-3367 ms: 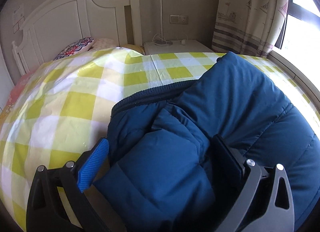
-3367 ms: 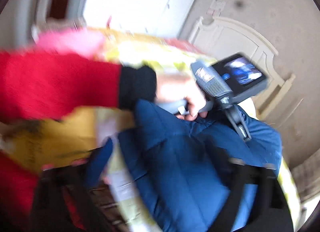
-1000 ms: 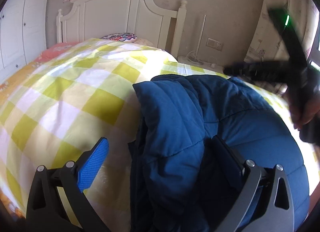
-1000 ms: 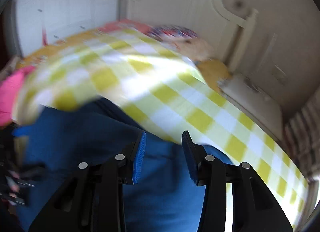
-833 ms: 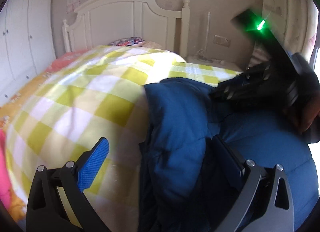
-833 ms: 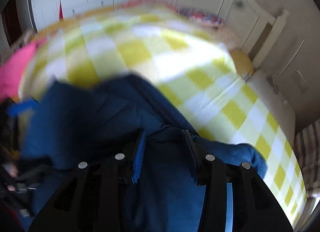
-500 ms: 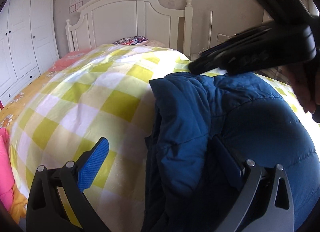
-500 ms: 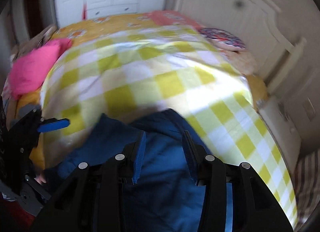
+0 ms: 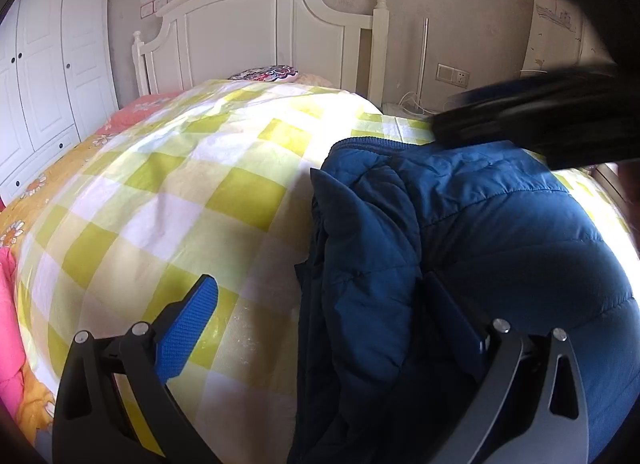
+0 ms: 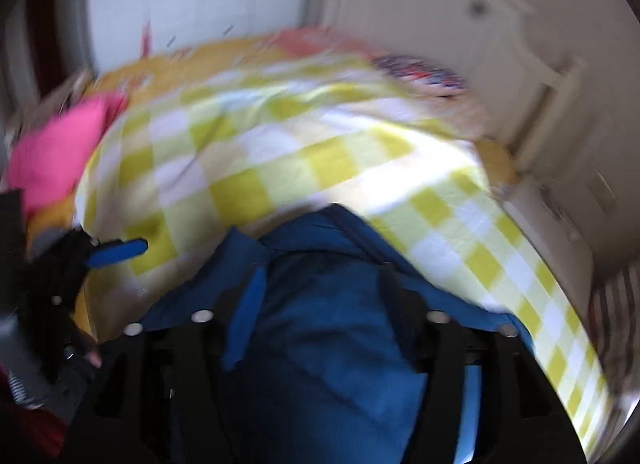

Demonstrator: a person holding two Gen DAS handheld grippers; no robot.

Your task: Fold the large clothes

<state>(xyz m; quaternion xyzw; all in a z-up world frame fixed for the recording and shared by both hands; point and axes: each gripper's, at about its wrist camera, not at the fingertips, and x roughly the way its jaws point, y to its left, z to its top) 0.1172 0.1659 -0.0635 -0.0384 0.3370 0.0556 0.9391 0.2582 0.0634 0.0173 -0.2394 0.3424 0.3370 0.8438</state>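
Note:
A dark blue padded jacket (image 9: 480,256) lies bunched on the yellow and white checked bedcover (image 9: 180,192). My left gripper (image 9: 320,304) is open at the jacket's near left edge, its right finger against the jacket, its left finger over the cover. The jacket (image 10: 320,344) fills the lower part of the blurred right wrist view. My right gripper (image 10: 320,296) is open over it, jaws wide apart with fabric between them. The right gripper's dark body (image 9: 540,124) crosses the top right of the left wrist view. The left gripper (image 10: 116,250) shows at the left of the right wrist view.
A white headboard (image 9: 260,32) and a patterned pillow (image 9: 266,73) are at the far end of the bed. White wardrobe doors (image 9: 44,76) stand on the left. Pink fabric (image 10: 56,152) lies at the bed's near left corner. A bedside table (image 9: 404,107) stands right of the headboard.
My right gripper's jaws have opened wider and it has dropped onto the jacket. My left gripper stays open at the jacket's left edge. The right wrist view has become blurred.

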